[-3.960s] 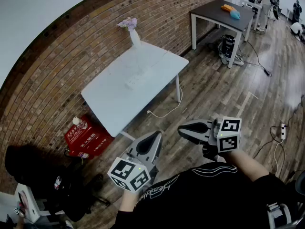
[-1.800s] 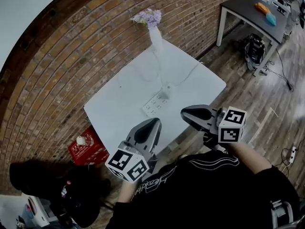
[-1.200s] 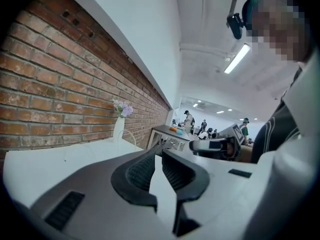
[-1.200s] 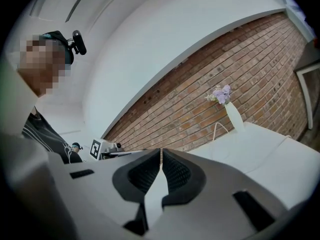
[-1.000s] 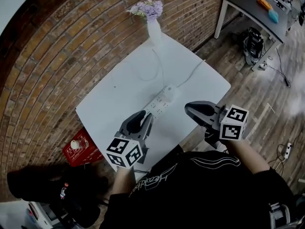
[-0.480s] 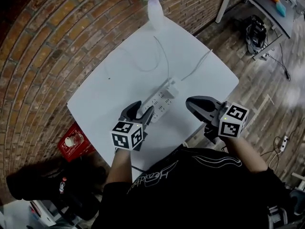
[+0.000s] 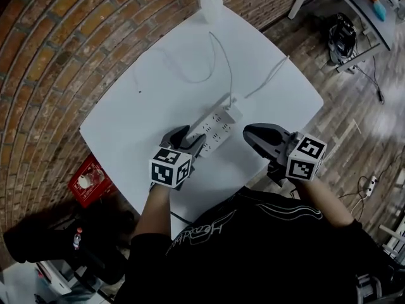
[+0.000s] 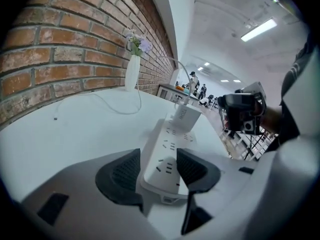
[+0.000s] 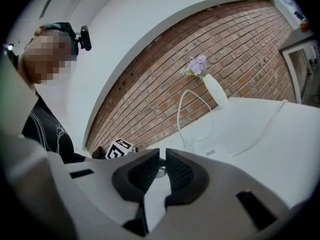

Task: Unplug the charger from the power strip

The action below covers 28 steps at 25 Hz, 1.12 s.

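Power strip (image 7: 217, 124): long white plastic bar with slotted sockets, flat on smooth white surface (image 7: 139, 100). Charger (image 8: 184, 118): boxy white block plugged into far end. Left gripper (image 7: 188, 138): ribbed dark pads just been opening, now spread wide, straddling strip's near end, not pressing. Right gripper (image 7: 250, 133): pads pressed together, empty, beside strip.

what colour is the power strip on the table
The power strip is white, with dark socket slots; it shows best in the left gripper view.
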Each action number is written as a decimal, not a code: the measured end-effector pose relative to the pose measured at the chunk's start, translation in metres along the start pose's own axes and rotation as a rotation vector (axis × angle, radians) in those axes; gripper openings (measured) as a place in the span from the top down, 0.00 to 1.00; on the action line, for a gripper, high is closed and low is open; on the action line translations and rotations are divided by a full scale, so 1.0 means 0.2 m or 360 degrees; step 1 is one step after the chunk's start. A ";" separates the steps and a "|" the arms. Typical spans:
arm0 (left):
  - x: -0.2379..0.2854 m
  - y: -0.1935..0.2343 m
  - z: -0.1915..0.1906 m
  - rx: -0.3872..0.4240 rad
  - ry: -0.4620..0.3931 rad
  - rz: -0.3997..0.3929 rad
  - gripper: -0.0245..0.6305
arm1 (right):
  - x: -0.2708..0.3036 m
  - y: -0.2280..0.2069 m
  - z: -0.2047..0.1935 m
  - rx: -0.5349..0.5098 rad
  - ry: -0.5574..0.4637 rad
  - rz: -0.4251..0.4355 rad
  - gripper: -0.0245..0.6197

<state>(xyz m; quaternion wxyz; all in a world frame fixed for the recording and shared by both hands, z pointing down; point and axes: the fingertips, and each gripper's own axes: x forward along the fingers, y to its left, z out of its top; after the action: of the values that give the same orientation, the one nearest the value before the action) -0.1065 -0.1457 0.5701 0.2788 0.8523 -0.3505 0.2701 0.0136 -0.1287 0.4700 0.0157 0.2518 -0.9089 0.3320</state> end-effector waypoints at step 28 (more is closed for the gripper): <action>0.01 -0.01 -0.02 -0.0017 -0.0032 -0.0073 0.65 | 0.19 -0.23 -0.05 -0.0753 0.0138 -0.0484 0.66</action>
<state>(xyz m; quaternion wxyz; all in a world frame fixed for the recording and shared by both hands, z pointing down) -0.1049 -0.1430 0.5742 0.2859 0.8613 -0.3349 0.2532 0.0006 -0.1694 0.5121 0.1625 0.3601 -0.9114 0.1149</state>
